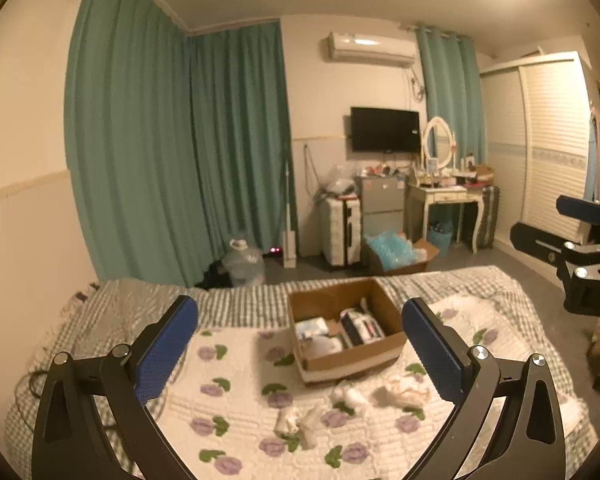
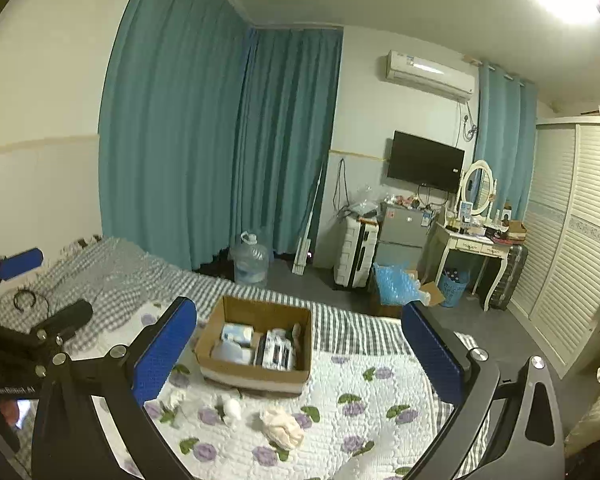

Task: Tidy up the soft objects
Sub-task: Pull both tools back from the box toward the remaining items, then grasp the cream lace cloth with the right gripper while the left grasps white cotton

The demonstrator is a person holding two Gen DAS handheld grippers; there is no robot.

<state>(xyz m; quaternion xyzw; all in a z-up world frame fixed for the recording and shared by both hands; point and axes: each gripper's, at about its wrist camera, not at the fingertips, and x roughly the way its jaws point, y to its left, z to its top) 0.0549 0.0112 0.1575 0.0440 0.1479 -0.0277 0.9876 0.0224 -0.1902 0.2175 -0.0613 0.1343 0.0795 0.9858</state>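
The left tongs stand spread as wide as they go, with nothing between the blue pads and nothing touched. The right tongs are likewise spread wide and empty. Both point slightly downward over the bed, held side by side above its flowered quilt.

Just ahead of both tongs, framed between their fingers, sits an open cardboard box; its long axis runs away from the tongs, skewed a little to one side. Inside lie packets and folded pieces, their kind too small to tell.

Nearer than the box, below the tongs, several small pale soft objects lie loose and crumpled on the quilt, apart from each other and outside the box. They have no clear long axis.

Beyond the bed stand teal curtains, a water jug on the floor, and a wall television.
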